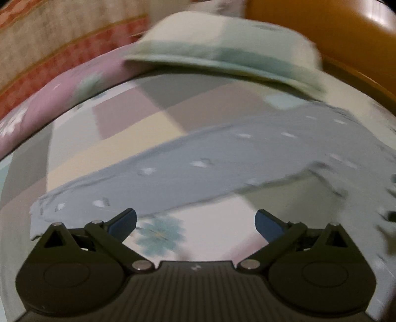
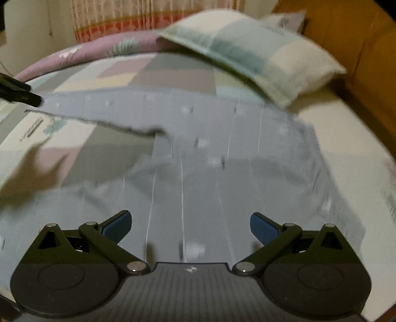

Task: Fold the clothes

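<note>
- Grey shirt [image 2: 222, 138] with small white marks lies spread flat on the bed [image 2: 346, 128], on a pastel patchwork sheet [image 1: 138, 116].
- One sleeve [image 1: 153, 173] stretches out to the side, running diagonally across the left wrist view; its cuff end is at the lower left of that view, just beside the left tool's left finger.
- Left tool [image 1: 195, 223]: jaws wide apart, nothing between them. It sits over bare sheet with a blue flower print [image 1: 158, 235], sleeve just ahead of it.
- Right tool [image 2: 190, 224]: jaws wide apart, nothing gripped. It's over the shirt body; cloth fills the space between the fingers [image 2: 116, 225]; can't tell if they touch it.
- In the right wrist view the left tool shows as a dark tip at the far left edge, at the sleeve end; can't tell contact from there.
- Pillow [image 2: 259, 54], green and cream checks, lies at the head of the bed beyond the shirt, one corner overlapping or just above the shoulder area — blur, can't say which.
- Purple quilt [image 1: 49, 99] rolled along the far bed edge, curtain [image 2: 148, 19] behind it, wooden headboard [image 1: 334, 32] to the right.
- Both views motion-blurred.
</note>
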`<state>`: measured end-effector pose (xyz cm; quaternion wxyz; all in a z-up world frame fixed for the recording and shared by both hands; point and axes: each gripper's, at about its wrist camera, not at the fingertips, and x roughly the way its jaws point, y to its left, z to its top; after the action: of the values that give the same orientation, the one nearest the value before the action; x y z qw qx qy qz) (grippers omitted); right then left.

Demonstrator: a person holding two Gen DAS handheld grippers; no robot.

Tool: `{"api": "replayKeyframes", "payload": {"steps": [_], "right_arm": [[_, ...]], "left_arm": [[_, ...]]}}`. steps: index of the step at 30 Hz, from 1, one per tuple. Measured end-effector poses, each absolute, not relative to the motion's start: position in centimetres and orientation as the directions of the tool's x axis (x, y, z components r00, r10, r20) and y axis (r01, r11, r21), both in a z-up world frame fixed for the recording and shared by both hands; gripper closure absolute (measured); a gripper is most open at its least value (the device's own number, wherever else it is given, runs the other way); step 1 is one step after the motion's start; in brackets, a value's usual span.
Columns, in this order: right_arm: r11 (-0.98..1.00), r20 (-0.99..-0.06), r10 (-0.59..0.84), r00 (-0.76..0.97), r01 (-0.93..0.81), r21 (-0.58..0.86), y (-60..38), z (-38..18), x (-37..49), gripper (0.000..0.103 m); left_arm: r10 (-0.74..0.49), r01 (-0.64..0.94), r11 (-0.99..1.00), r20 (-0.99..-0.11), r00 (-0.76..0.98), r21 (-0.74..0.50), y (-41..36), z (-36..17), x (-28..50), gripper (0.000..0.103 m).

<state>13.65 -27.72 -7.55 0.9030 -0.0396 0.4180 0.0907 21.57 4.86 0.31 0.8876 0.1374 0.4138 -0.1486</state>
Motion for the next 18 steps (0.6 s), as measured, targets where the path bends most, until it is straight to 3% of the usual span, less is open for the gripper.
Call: {"api": "replayKeyframes", "payload": {"steps": [4, 8, 15, 18], "right_arm": [[0.982, -0.801, 0.125, 0.586, -0.188, 0.016, -28.2, -10.3, 12.5, 0.0], [0.981, -0.764, 0.142, 0.629, -0.193, 0.023, -28.4, -10.7, 11.6, 0.0], [0.981, -0.751, 0.144, 0.644, -0.195, 0.021, -28.5, -10.7, 11.6, 0.0], [0.981, -0.758, 0.128, 0.639, -0.192, 0.003, -28.1, -10.2, 12.2, 0.0]], "left_arm": [[-0.238, 0.502, 0.859, -0.792, 0.563, 0.098, 0.6, 0.0, 15.9, 0.001], [-0.276, 0.566, 0.818, -0.794, 0.542, 0.102, -2.8, -2.3, 11.4, 0.001], [-0.226, 0.486, 0.874, -0.861, 0.455, 0.027, -5.1, -8.7, 7.2, 0.001], [-0.218, 0.45, 0.892, -0.834, 0.507, 0.04, -4.7, -9.2, 6.1, 0.001]]}}
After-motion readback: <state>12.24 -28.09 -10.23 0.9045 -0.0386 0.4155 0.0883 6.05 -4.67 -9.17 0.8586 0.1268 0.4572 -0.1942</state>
